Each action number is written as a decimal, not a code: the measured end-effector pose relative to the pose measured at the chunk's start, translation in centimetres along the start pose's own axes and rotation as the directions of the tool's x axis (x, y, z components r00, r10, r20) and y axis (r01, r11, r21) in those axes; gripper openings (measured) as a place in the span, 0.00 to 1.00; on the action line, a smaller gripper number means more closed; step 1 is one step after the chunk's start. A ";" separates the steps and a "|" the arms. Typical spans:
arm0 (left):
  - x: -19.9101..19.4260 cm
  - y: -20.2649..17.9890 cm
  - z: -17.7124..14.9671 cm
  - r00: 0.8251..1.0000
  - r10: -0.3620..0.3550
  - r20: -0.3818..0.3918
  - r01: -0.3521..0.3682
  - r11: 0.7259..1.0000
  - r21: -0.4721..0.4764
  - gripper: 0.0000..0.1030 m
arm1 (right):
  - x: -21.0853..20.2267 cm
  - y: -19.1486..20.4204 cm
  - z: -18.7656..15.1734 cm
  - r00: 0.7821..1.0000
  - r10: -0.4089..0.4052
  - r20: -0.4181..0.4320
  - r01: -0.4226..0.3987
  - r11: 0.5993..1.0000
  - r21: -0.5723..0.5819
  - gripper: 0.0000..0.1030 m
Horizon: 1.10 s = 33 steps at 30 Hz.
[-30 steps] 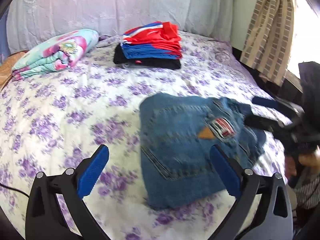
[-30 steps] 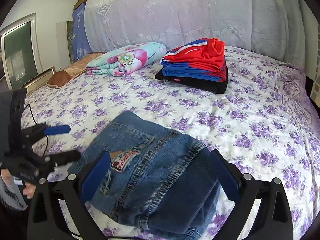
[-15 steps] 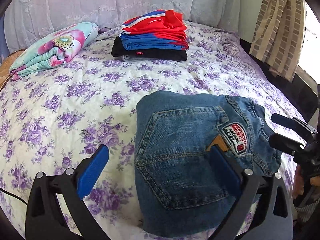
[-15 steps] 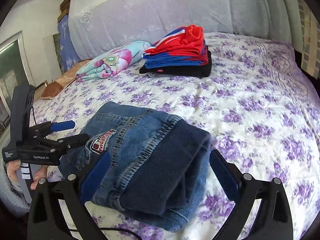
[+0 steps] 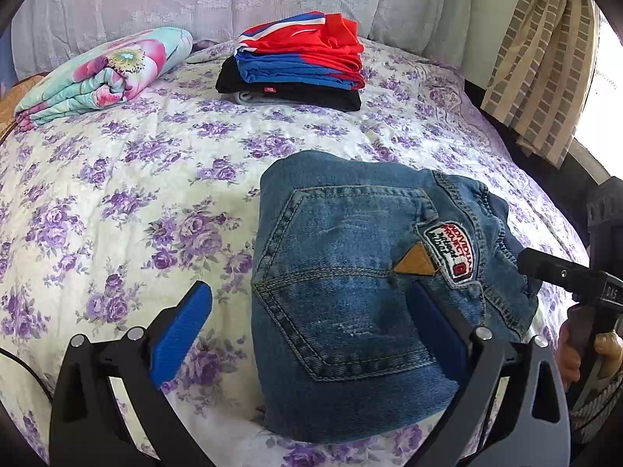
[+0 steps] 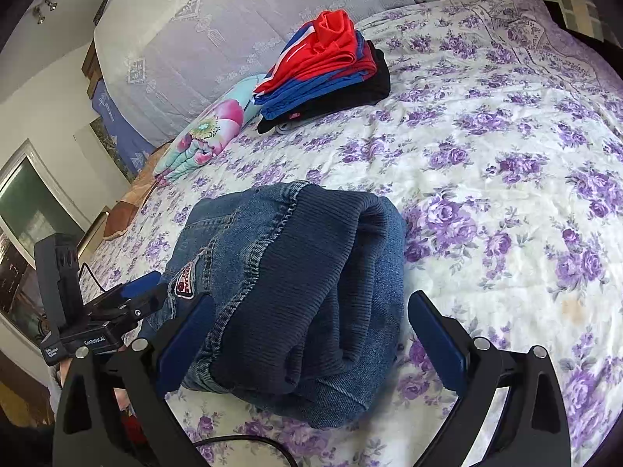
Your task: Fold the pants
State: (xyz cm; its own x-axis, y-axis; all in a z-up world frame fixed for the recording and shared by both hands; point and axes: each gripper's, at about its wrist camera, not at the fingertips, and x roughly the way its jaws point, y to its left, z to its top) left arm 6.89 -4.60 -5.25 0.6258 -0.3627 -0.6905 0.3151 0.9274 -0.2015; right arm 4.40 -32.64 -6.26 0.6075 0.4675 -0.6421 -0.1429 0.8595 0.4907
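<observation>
Left wrist view looks forward and down over its spread fingers, close to the folded jeans [image 5: 350, 292] from the pocket side. Right wrist view faces the jeans' waistband end, also close. Both share the bed [image 5: 117, 194] and the clothes stack [image 5: 296, 62] beyond.

Floral-sheeted bed [image 5: 136, 179] — striped curtain [image 5: 545, 58], bright window right.

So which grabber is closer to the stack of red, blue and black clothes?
Hard to tell. Left gripper and right gripper both sit by the folded blue denim jeans, far from the clothes stack.
</observation>
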 end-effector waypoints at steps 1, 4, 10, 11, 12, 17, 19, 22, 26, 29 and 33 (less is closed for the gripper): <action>0.1 0.1 0.0 1.000 -0.006 0.001 0.006 1.000 -0.001 0.96 | 0.2 0.0 0.0 1.000 0.004 -0.005 -0.004 1.000 0.009 0.96; 0.7 0.7 -0.1 0.999 -0.046 -0.007 0.045 0.998 -0.031 0.96 | 1.1 -0.3 0.0 1.000 0.015 -0.028 -0.014 0.999 0.032 0.97; 1.7 1.4 -0.1 0.996 -0.089 -0.030 0.086 0.992 -0.094 0.96 | 2.9 -1.4 -0.3 0.996 0.065 -0.066 -0.060 0.996 0.063 0.97; 1.8 1.3 -0.1 0.996 -0.080 -0.027 0.077 0.993 -0.092 0.96 | 3.0 -1.3 -0.3 0.996 0.064 -0.067 -0.061 0.997 0.055 0.97; 1.8 1.1 -0.1 0.997 -0.069 -0.025 0.067 0.994 -0.089 0.96 | 3.0 -1.2 -0.3 0.996 0.060 -0.073 -0.057 0.997 0.049 0.97; 2.0 0.7 0.2 0.999 -0.047 -0.023 0.045 0.995 -0.088 0.96 | 3.4 -1.1 -0.2 0.995 0.058 -0.079 -0.055 0.998 0.033 0.97; 1.9 0.8 0.1 0.998 -0.057 -0.026 0.054 0.994 -0.091 0.96 | 3.4 -1.0 -0.2 0.995 0.061 -0.074 -0.059 0.998 0.028 0.97; 1.9 1.1 -0.1 0.996 -0.081 -0.030 0.078 0.993 -0.094 0.96 | 3.4 -1.0 -0.3 0.996 0.066 -0.066 -0.065 0.998 0.022 0.97; 2.7 2.2 -0.2 0.987 -0.154 -0.048 0.146 0.979 -0.140 0.96 | 3.4 -1.2 -0.2 0.996 0.066 -0.061 -0.065 0.998 0.022 0.97; 3.3 2.9 -0.3 0.976 -0.207 -0.063 0.192 0.964 -0.186 0.96 | 3.4 -1.1 -0.2 0.996 0.061 -0.059 -0.059 0.998 0.023 0.97; 3.0 2.0 -0.3 0.983 -0.178 -0.055 0.167 0.973 -0.160 0.96 | 3.5 -0.9 -0.3 0.997 0.047 -0.058 -0.047 0.999 0.015 0.97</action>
State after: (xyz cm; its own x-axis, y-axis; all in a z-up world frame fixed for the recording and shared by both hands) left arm 9.17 -3.76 -7.94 0.5195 -0.5160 -0.6811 0.2969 0.8564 -0.4224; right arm 6.38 -31.75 -9.13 0.5538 0.5190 -0.6511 -0.1594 0.8336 0.5288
